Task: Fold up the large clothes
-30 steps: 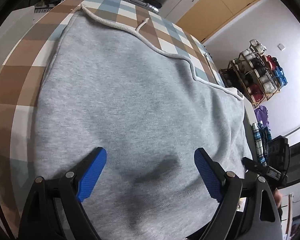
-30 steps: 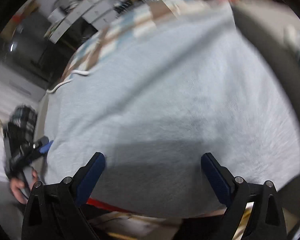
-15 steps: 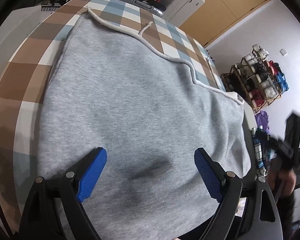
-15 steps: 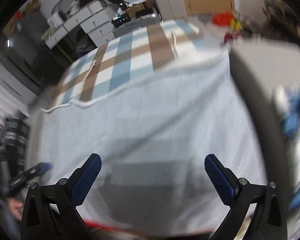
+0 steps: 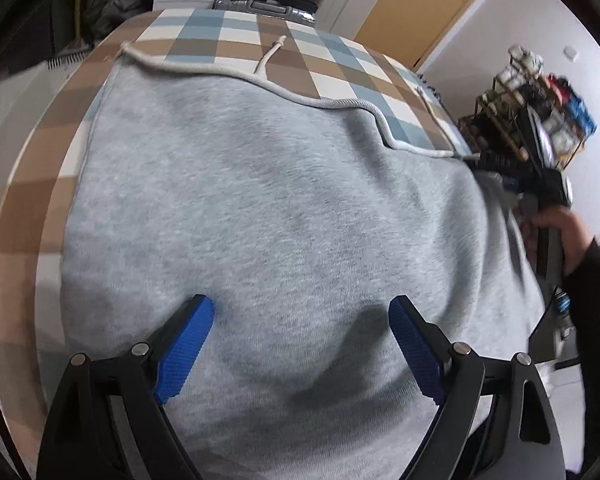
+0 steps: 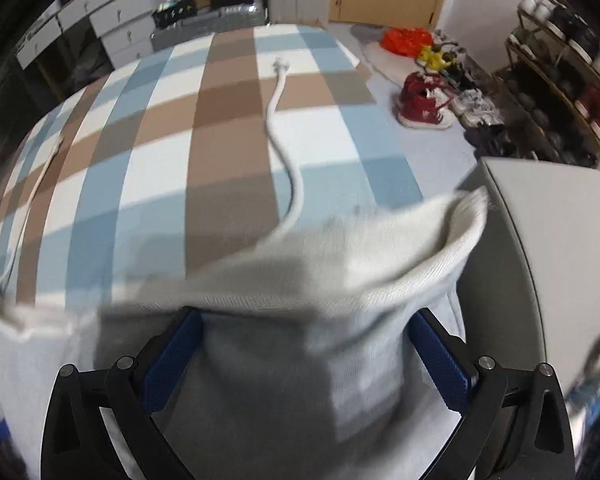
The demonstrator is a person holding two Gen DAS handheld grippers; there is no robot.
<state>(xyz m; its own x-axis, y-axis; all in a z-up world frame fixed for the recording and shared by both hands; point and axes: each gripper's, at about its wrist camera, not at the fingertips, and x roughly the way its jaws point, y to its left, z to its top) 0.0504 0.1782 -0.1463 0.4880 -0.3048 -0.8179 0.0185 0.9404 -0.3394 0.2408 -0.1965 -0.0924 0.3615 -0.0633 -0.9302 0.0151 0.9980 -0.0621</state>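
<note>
the left claw (image 5: 300, 344) hovers released over the grey sweatshirt (image 5: 268, 208) spread on the checked counter (image 5: 256, 46). right claw (image 6: 306, 354) gapes around its raised corner; unpinched, that corner could slump and crease.

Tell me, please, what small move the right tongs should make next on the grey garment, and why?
Probably close on the fabric. The right tongs stand open with a raised corner of the garment bunched between the pads, which do not yet seem to press it. The left tongs hover open over flat cloth, so the right corner looks like the fold's starting point.
</note>
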